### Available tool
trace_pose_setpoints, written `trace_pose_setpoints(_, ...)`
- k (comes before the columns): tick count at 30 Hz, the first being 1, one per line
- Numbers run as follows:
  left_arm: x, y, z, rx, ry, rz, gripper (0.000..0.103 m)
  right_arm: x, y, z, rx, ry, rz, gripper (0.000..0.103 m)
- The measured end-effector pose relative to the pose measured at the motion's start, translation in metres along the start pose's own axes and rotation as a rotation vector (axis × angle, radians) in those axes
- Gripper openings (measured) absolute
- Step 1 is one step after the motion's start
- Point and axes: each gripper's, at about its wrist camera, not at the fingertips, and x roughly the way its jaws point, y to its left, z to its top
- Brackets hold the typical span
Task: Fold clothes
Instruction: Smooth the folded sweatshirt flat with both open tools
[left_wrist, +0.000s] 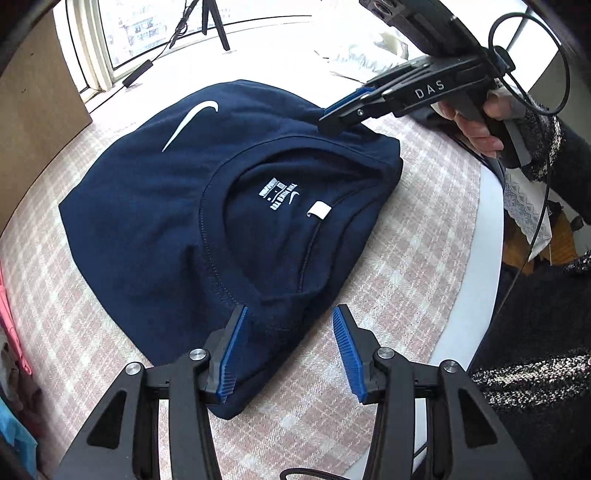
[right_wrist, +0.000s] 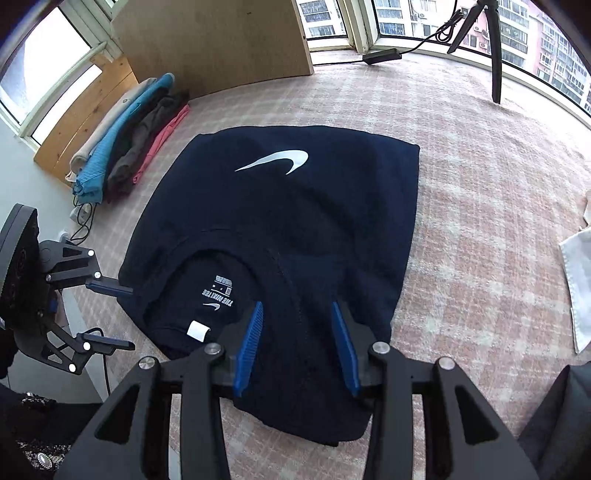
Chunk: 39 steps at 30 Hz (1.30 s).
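The navy T-shirt (right_wrist: 280, 221) lies folded into a compact rectangle on the pink checked cover (right_wrist: 480, 184), collar end toward the person and the white swoosh logo (right_wrist: 275, 162) toward the windows (right_wrist: 406, 18). Its long axis seems to run from the collar to the far edge, away from the person. The right gripper (right_wrist: 297, 347) stands over the collar-side corner of the shirt, its blue pads partly apart with dark cloth lying between them, but the pads do not appear to press it. The left gripper (left_wrist: 291, 347) hangs at the other collar-side corner, jaws also partly open; one pad is over the fabric and the other over the bare cover, so it holds nothing. Both grippers are at the near edge of the shirt, about equally close, so the shirt lies forward from both jaws. I judge the fold nearly finished, and the next move is probably to lift or shift the bundle. Beside the shirt, toward the wooden board (right_wrist: 221, 37), a stack of folded clothes (right_wrist: 125, 140) waits; a white cloth (right_wrist: 576, 280) lies on the opposite side. Nothing stands between the shirt and the stack.
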Motion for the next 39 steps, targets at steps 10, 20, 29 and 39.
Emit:
trace_pose_setpoints(10,-0.001,0.011,0.001,0.02,-0.01,-0.011,0.009,0.013,-0.003,-0.002,0.032,0.02,-0.012,0.038)
trace_pose_setpoints(20,-0.026,0.024,0.0,0.004,-0.016,-0.061,0.008,0.028,0.006,0.006,-0.004,0.064,-0.046,0.038)
trace_pose_setpoints(29,-0.028,0.019,-0.006,0.02,0.043,-0.044,0.016,0.015,0.021,0.009,-0.096,0.072,-0.142,0.038)
trace_pose_setpoints(39,-0.011,0.033,0.015,-0.099,-0.042,-0.006,0.024,0.015,0.054,-0.016,-0.137,0.123,-0.055,0.038)
